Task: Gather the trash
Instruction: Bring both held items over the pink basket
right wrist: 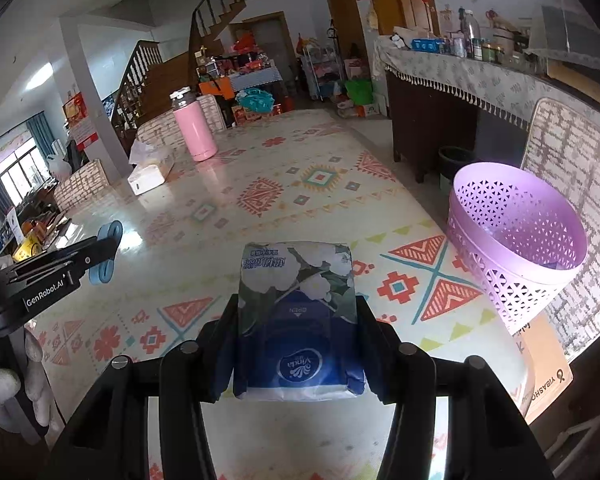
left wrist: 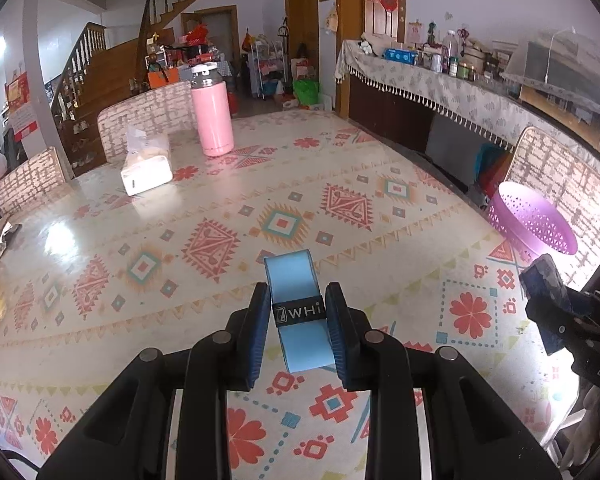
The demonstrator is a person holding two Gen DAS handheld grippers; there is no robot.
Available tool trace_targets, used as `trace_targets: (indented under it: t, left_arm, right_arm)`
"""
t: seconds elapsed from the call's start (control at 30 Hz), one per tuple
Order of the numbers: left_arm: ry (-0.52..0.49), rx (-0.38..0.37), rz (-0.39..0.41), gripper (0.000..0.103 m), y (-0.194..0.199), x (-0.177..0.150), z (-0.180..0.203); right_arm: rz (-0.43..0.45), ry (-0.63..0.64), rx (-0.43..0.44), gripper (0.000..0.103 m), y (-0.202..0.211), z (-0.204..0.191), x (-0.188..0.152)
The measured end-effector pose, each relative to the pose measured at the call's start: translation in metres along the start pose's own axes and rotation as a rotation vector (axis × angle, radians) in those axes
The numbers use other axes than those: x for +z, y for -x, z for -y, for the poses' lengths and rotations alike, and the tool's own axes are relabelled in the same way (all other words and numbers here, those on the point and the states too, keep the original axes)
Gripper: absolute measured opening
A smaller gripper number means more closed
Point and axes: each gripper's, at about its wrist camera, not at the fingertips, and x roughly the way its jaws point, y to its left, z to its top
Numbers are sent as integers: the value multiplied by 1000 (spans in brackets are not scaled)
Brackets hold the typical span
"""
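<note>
Blue roll in left claw, tissue pack in right claw.

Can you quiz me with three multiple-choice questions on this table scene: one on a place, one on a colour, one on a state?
1. Where is the basket?
A. On the floor
B. At the table's right edge
C. Beside the flask

2. What colour is the flask?
A. Pink
B. Green
C. Black

3. What is the right claw doing?
A. Hanging open and empty
B. Gripping the flask
C. Gripping a tissue pack

Answers:
1 B, it sits on the table by its right edge, far from the flask.
2 A, its body is pink under a clear lid.
3 C, the pack sits clamped between both fingers.
</note>
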Motion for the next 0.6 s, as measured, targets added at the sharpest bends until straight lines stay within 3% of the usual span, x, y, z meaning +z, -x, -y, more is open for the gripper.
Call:
trace_targets:
  t: [0.6]
  left_arm:
    - [-91,-45,-65,27,-54,33,68]
  right_arm:
    - [10,-55,-70,58,-14,81,28]
